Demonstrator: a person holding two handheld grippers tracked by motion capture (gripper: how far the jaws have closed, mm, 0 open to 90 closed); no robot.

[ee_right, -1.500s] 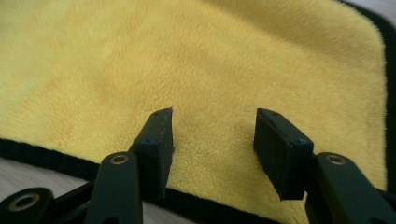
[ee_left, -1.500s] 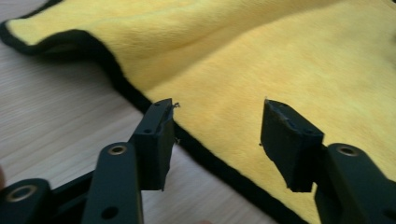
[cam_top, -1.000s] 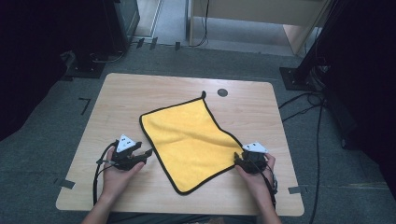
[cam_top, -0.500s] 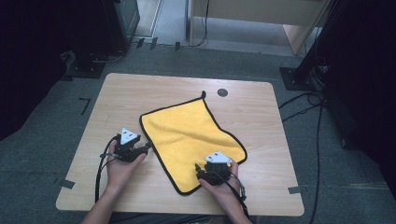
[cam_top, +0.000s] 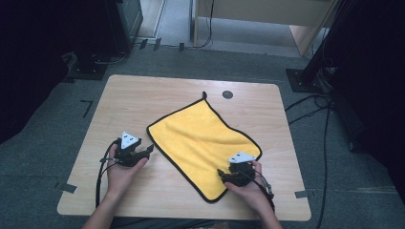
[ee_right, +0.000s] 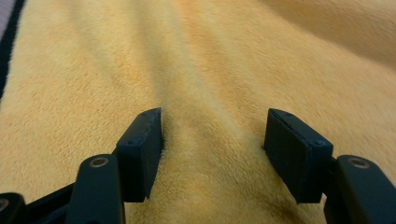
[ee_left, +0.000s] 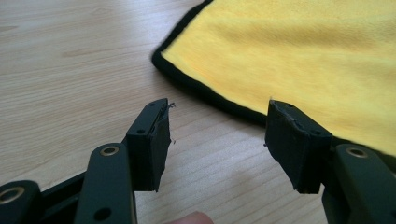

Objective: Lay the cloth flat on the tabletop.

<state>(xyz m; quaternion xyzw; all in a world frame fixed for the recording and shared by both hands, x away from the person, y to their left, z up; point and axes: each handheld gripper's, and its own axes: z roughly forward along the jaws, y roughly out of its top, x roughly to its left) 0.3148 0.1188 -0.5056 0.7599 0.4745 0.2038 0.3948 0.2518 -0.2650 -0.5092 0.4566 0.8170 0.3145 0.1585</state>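
Note:
A yellow cloth (cam_top: 200, 138) with a black hem lies flat on the wooden table (cam_top: 157, 95), one corner toward the near edge. My left gripper (cam_top: 147, 150) rests on the wood just left of the cloth's left corner. In the left gripper view its jaws stand open (ee_left: 217, 135) over bare wood, with the black hem (ee_left: 210, 95) a little ahead. My right gripper (cam_top: 224, 174) sits over the cloth's near right part. Its jaws (ee_right: 215, 140) are apart above the yellow pile (ee_right: 210, 56) and have just closed a little, pinching nothing.
A black round cap (cam_top: 227, 94) is set into the table near its far edge, beside the cloth's hanging loop (cam_top: 204, 95). Cables (cam_top: 310, 109) run over the grey floor to the right. Dark stands flank the table.
The right gripper slid left from the cloth's right edge onto the cloth, then came back a little to the right. The left gripper has barely moved.

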